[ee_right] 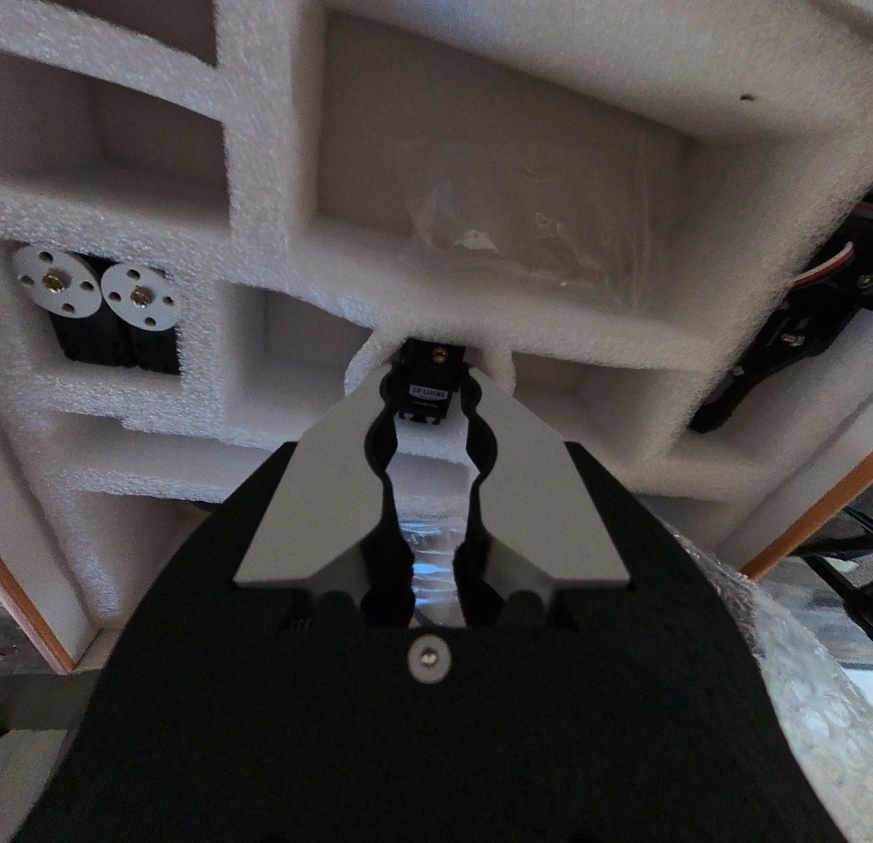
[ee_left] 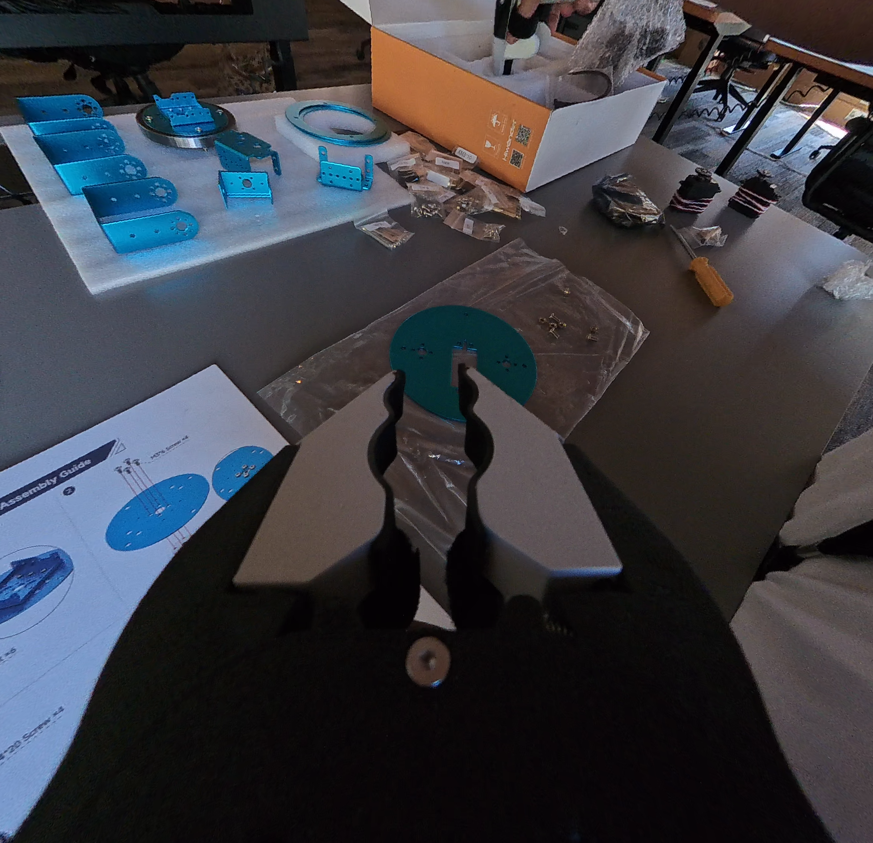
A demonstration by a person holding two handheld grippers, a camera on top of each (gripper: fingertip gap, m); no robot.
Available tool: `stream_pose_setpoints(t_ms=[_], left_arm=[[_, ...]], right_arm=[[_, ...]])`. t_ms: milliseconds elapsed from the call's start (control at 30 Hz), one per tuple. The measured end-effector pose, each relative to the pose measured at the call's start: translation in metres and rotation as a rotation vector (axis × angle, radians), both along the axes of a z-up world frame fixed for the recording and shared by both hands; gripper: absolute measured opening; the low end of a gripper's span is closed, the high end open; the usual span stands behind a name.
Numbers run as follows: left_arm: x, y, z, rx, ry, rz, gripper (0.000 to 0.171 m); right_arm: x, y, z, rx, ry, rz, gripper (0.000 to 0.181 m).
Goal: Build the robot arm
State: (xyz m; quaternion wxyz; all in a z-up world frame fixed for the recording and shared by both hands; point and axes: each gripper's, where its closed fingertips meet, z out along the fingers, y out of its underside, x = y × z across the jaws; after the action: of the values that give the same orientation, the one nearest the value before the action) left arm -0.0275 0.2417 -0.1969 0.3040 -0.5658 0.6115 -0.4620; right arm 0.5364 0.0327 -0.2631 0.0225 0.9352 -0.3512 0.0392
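My left gripper (ee_left: 432,371) is open and empty, just above a teal round plate (ee_left: 439,328) that lies on a clear plastic bag (ee_left: 543,291). Loose brass screws (ee_left: 552,324) lie on the bag to the plate's right. My right gripper (ee_right: 430,375) is down inside a white foam insert (ee_right: 264,158) and is shut on a black servo (ee_right: 427,395) that sits in a foam slot. In the left wrist view the right gripper (ee_left: 505,50) shows far off, held by a hand inside the orange and white box (ee_left: 449,97).
Several blue brackets (ee_left: 118,182) lie on a white foam sheet (ee_left: 198,253). A printed guide sheet (ee_left: 118,466), small screw bags (ee_left: 463,196), a yellow-handled screwdriver (ee_left: 708,276) and two black servos (ee_left: 694,189) lie on the grey table. Two more servos (ee_right: 94,291) stand in the foam. The grippers' ends are close to 60 cm from one another. The teal round plate (ee_left: 439,328) is closer to my left gripper, around 15 cm from its tips; the right tips are 45 cm off.
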Motion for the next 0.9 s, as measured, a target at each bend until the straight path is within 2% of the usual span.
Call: stream_pose_setpoints(t_ms=[400, 533, 600, 667, 767, 900], left_arm=[[-0.005, 0.012, 0.0, -0.005, -0.007, 0.021, 0.022], [-0.001, 0.011, -0.001, -0.012, -0.005, 0.02, 0.022], [0.001, 0.009, -0.001, -0.008, -0.004, 0.013, 0.022], [0.003, 0.007, 0.0, -0.005, -0.007, 0.007, 0.022], [0.011, 0.001, 0.007, 0.018, 0.002, -0.036, 0.022], [0.031, -0.011, 0.03, 0.152, 0.013, -0.151, 0.022]], right_arm=[[0.0, -0.004, 0.026, 0.171, 0.039, 0.002, 0.022], [0.002, -0.012, 0.02, -0.036, -0.051, 0.087, 0.022], [0.003, -0.009, 0.019, -0.069, -0.066, 0.091, 0.021], [0.004, 0.002, 0.024, 0.015, -0.07, 0.06, 0.021], [-0.005, 0.011, 0.026, 0.184, 0.051, -0.015, 0.021], [-0.007, 0.013, 0.029, 0.242, 0.065, 0.003, 0.021]])
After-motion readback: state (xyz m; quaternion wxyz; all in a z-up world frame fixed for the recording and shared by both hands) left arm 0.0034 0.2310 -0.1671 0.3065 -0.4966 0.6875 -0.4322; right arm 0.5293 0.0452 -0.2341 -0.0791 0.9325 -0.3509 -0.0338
